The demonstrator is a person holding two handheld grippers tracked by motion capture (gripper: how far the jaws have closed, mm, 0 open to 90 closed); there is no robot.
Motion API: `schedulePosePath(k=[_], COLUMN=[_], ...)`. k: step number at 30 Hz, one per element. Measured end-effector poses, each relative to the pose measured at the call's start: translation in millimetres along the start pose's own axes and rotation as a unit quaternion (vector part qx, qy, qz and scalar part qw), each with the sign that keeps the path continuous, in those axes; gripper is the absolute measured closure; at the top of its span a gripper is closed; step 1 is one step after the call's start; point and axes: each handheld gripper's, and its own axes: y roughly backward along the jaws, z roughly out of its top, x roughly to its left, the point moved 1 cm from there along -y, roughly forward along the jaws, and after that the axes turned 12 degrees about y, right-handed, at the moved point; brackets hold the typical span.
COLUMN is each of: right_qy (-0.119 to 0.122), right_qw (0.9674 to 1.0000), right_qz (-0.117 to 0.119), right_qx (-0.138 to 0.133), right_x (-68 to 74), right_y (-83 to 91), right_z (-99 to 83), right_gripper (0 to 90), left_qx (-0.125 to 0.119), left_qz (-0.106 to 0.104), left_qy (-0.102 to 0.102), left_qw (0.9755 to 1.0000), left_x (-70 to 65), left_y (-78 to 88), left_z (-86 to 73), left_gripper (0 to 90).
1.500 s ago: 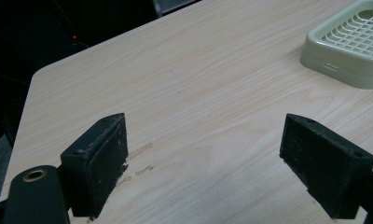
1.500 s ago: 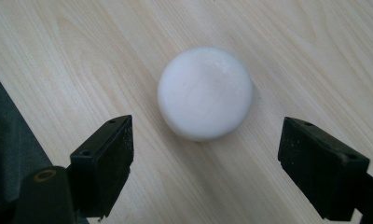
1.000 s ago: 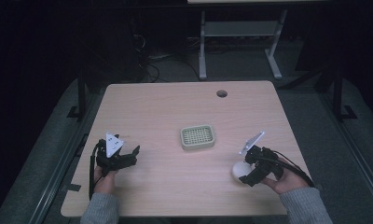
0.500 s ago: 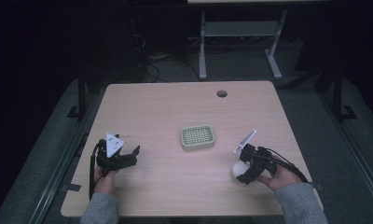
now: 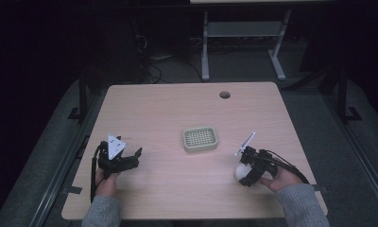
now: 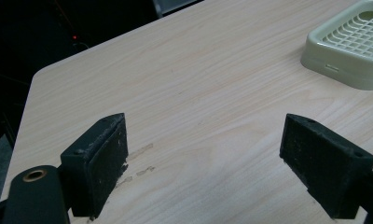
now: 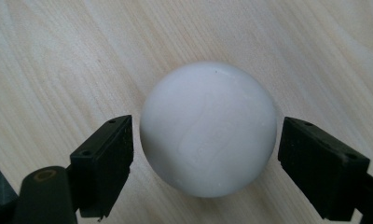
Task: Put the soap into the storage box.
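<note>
There is one white ball, one pale green slotted tray, one wooden table and two black grippers, one in each of the person's hands. Taking the table as a clock face in the high view, the tray lies near the centre, the left gripper sits toward 8 o'clock and the right gripper toward 4 o'clock, with the ball at its tip, well apart from the tray. A single round hole is cut in the tabletop toward 1 o'clock. The left hand comes in from the near edge with its grey sleeve behind it and holds its gripper low over bare wood, a grey three-cornered plate on top; in the left gripper view its jaws stand wide apart with nothing between them, and the tray shows toward 2 o'clock. The right hand reaches in from the near right corner, its gripper angled toward the table's centre. In the right gripper view the jaws stand either side of the ball, spread a little wider than it, with a narrow gap visible at each side, so they bracket it without clearly pressing on it.
</note>
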Motion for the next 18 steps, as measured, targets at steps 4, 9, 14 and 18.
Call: schedulePosePath(k=[4, 9, 14, 18], right_qy=[0.002, 0.003, 0.006, 0.003], right_qw=[1.0000, 0.9998, 0.9996, 0.9996], right_qz=[0.000, 0.003, 0.000, 0.003], right_qx=[0.008, 0.019, 0.026, 0.029], right_x=[-0.9, -0.7, -0.8, -0.7], right_y=[-2.9, -7.4, -9.9, -11.2], right_z=[2.2, 4.8, 6.0, 6.6], right_gripper=[17.4, 17.4, 17.6, 18.6], left_qx=[0.001, -0.002, 0.000, 0.000], left_qz=[0.000, -0.001, 0.000, 0.000], left_qy=[-0.001, 0.000, 0.000, -0.001], left_qw=[1.0000, 1.0000, 1.0000, 1.0000], left_x=[0.0, 0.2, 0.1, 0.0], left_y=[0.1, -0.5, -0.1, 0.1], left_z=[0.1, -0.1, 0.1, 0.1], left_gripper=[14.8, 14.9, 14.8, 14.8])
